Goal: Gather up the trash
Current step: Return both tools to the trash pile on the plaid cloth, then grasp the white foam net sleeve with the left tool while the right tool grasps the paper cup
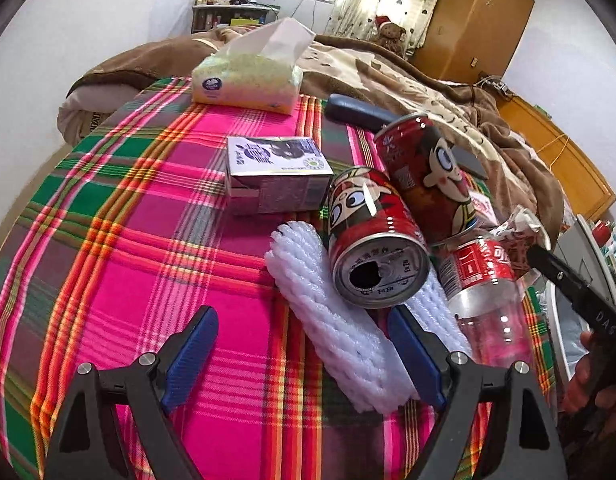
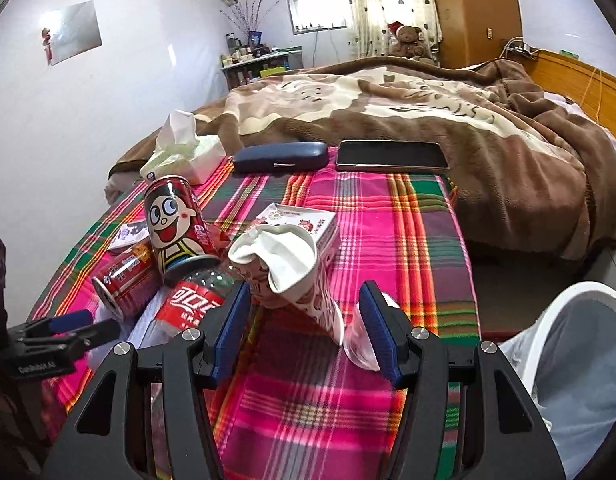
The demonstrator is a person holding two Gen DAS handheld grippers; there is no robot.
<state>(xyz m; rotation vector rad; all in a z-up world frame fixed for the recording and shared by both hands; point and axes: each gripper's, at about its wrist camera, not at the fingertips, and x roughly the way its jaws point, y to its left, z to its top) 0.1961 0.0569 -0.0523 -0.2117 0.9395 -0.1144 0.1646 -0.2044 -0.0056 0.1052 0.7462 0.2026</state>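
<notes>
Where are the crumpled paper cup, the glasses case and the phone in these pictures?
crumpled paper cup [image 2: 292,276], right wrist view, on its printed side wall below the crushed rim.
glasses case [image 2: 280,157], right wrist view, on the middle of its dark lid.
phone [image 2: 392,155], right wrist view, on the middle of its dark screen.

We cannot see the bin's [image 2: 584,360] far side, cut off at the right wrist picture's edge, nor the plastic bottle's [image 1: 484,292] neck behind the cans, and the milk carton's [image 1: 276,176] print is too small to read.
</notes>
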